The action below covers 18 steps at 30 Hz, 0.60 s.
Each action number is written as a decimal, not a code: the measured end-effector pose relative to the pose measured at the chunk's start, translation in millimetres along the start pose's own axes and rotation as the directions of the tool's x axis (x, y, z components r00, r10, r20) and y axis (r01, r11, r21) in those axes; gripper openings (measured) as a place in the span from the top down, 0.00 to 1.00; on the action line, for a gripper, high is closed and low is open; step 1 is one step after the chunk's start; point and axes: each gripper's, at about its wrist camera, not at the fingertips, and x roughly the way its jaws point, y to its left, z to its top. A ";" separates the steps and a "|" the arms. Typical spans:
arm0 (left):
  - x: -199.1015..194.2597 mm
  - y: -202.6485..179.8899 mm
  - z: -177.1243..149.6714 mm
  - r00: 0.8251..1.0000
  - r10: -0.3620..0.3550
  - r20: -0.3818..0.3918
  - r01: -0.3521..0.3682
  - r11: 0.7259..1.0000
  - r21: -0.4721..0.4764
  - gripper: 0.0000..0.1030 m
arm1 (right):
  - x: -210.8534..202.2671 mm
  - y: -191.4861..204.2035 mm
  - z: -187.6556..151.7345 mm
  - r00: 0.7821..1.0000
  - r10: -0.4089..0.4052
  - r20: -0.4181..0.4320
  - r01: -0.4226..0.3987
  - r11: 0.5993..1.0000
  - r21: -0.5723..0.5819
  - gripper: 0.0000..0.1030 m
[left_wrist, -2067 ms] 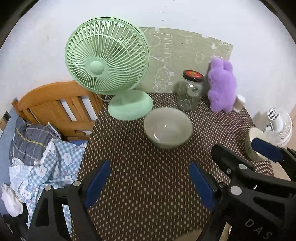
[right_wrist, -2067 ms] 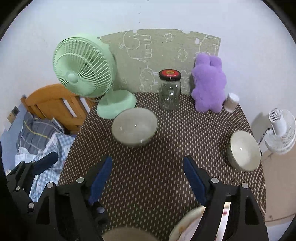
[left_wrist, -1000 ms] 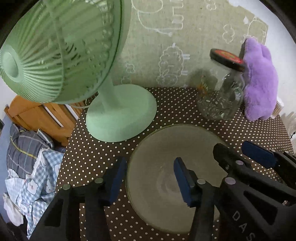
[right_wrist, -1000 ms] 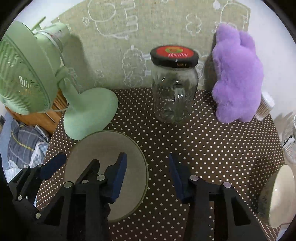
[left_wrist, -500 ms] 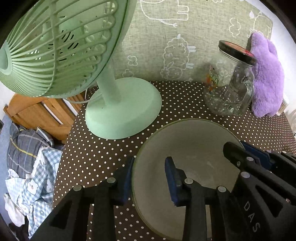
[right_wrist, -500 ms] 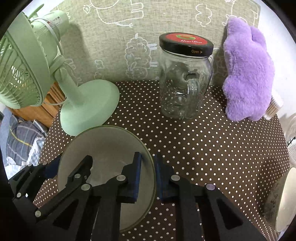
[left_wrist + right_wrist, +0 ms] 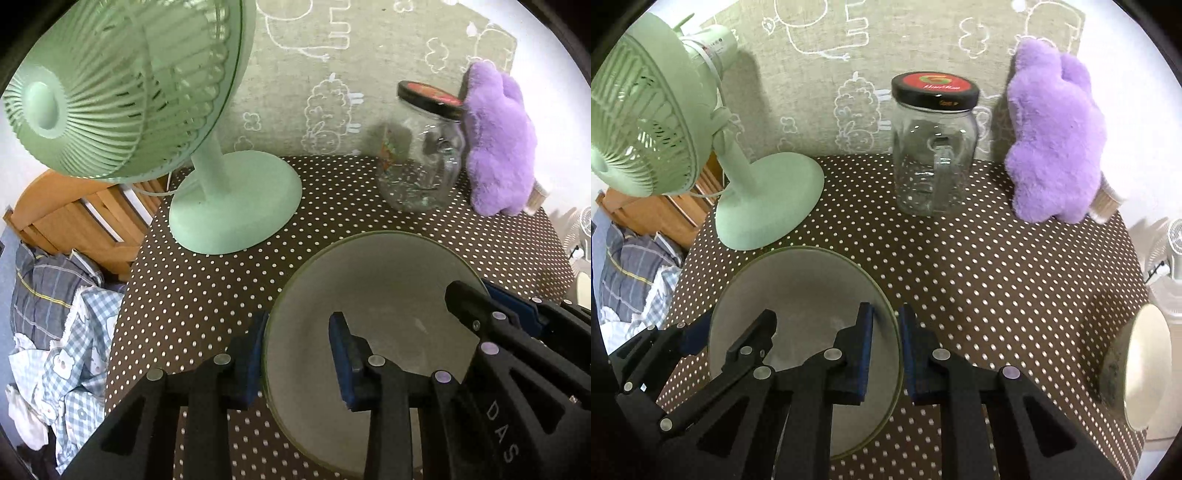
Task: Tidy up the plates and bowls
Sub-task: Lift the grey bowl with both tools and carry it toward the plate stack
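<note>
- The grey bowl point(image 7: 388, 295) runs behind the black gripper arms at the bottom of the left wrist view, so its near rim is hidden.
- The second bowl point(image 7: 1145, 365) is cut by the right edge of the right wrist view; in the left wrist view only a sliver shows.
- The jar point(image 7: 421, 162) is motion-blurred in the left wrist view; its label cannot be read.
- The small container point(image 7: 1106, 201) behind the purple plush toy point(image 7: 1056, 147) is mostly hidden.
- The green fan point(image 7: 646, 122) is cropped at the left edge.
- The lower part of the white fan point(image 7: 1174, 251) is lost in glare.
</note>
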 end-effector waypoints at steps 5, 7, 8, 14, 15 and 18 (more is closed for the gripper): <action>-28.4 -4.7 -6.4 1.000 -0.012 0.027 0.011 1.000 0.004 0.68 | -28.8 -2.5 -7.6 1.000 -0.011 0.026 0.011 1.000 0.010 0.82; -39.1 -6.1 -8.9 0.999 -0.015 0.037 0.015 1.000 0.004 0.68 | -42.6 -3.8 -11.3 0.999 -0.014 0.038 0.014 1.000 0.012 0.82; -46.5 -6.9 -10.9 0.999 -0.018 0.044 0.018 1.000 0.005 0.68 | -49.9 -4.2 -13.3 0.999 -0.017 0.045 0.017 1.000 0.013 0.82; -79.7 -9.6 -20.3 0.997 -0.032 0.065 0.031 0.999 0.016 0.68 | -87.4 -6.1 -27.0 0.997 -0.030 0.069 0.029 0.999 0.022 0.82; -85.5 -9.9 -22.0 0.997 -0.034 0.069 0.033 0.999 0.019 0.68 | -94.4 -6.1 -30.2 0.997 -0.033 0.074 0.032 0.999 0.024 0.82; -102.3 -9.9 -29.3 0.996 -0.040 0.080 0.039 0.999 0.025 0.68 | -113.1 -5.6 -40.1 0.996 -0.038 0.086 0.035 0.999 0.032 0.82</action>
